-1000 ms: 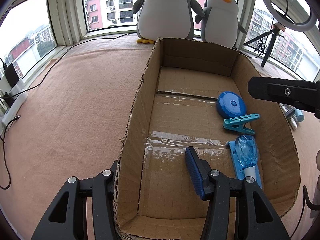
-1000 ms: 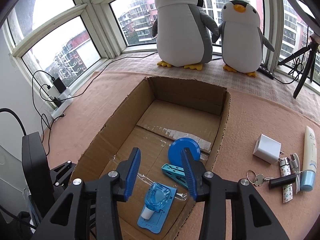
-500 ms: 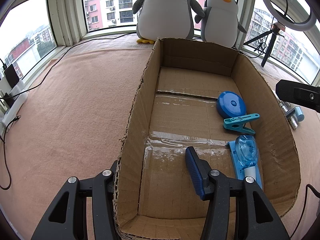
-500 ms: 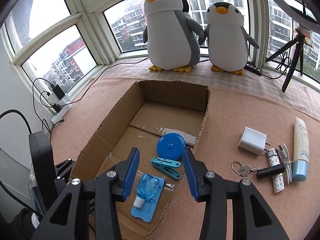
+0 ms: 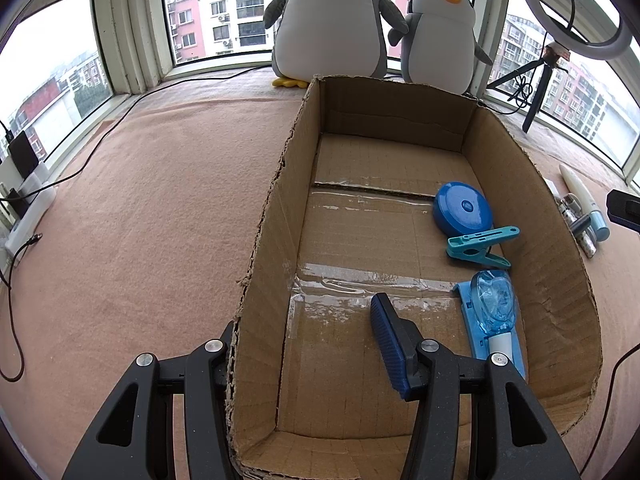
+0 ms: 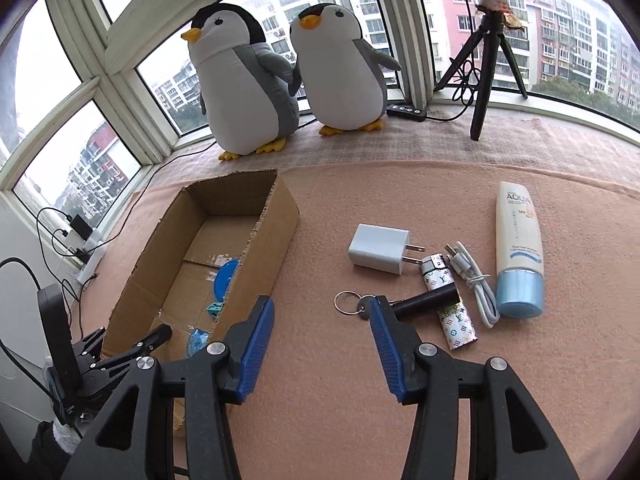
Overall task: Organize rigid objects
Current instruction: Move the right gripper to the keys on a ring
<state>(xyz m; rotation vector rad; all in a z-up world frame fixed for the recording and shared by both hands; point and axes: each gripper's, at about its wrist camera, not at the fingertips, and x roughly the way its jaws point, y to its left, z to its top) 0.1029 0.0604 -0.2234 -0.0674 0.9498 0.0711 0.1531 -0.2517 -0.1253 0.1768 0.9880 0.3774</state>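
Observation:
A cardboard box (image 5: 560, 264) (image 6: 276, 236) lies open on the pink carpet. Inside are a round blue tape measure (image 5: 462, 210), a teal clothes peg (image 5: 478, 242) and a blue packaged item (image 5: 494, 308). My left gripper (image 5: 304, 320) stands open astride the box's left wall, one finger outside and one inside. My right gripper (image 6: 320, 308) is open and empty over the carpet, just right of the box. Ahead of it lie keys (image 6: 352, 305), a black cylinder (image 6: 428, 300), a patterned lighter (image 6: 450, 316), a white charger (image 6: 378, 254), a white cable (image 6: 474, 284) and a cream tube (image 6: 518, 256).
Two plush penguins (image 6: 248, 84) (image 6: 340, 68) sit by the windows behind the box. A black tripod (image 6: 486, 60) and a power strip (image 6: 406, 112) stand at the back right. Cables and a socket block (image 5: 28, 216) run along the left wall.
My right gripper has swung right, from above the box to over the carpet beside the loose items. The left gripper and the box contents have not moved.

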